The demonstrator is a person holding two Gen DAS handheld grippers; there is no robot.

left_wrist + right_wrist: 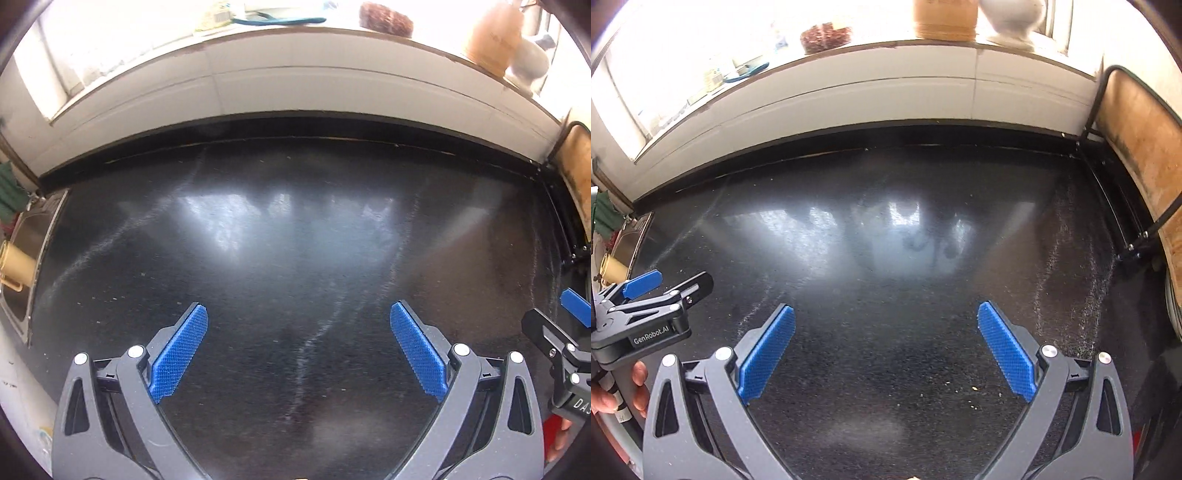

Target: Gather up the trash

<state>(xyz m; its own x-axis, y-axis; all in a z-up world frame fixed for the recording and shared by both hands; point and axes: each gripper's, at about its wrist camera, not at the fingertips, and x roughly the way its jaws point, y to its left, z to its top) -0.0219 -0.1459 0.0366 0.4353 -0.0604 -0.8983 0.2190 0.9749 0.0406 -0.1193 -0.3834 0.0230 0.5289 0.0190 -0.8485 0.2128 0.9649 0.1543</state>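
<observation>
Blue ribbed pads (767,354) of the right tool (886,354) are sitting closest to the lens, spread wide apart with nothing between them, hovering over the dark, glossy desk (886,258). Likewise the left tool (299,354) is standing wide apart and holding nothing above the same surface; its neighbour is peeking in at the right edge of its view.

As for trash, very little is showing. Only a scatter of pale crumbs (975,388) is lying on the desk just beside the right tool's right pad, with a few finer specks near it. No wrapper, cup or paper is appearing on the desk in either view.

Judging by their look, these crumbs are feather-light, dry and brittle, and far too small for broad pads to pinch singly; they would likely crush or skid on the polished top. Sweeping them together with a pad edge seems the sounder way than grasping.

Along the windowsill (849,62) a brown clump (826,37), a tan jar (945,18) and a white vase (1012,18) are standing, well apart from both tools; whether any counts as trash I cannot tell. A sink (26,236) is lying at the left with a yellow cup (16,264) in it.
</observation>
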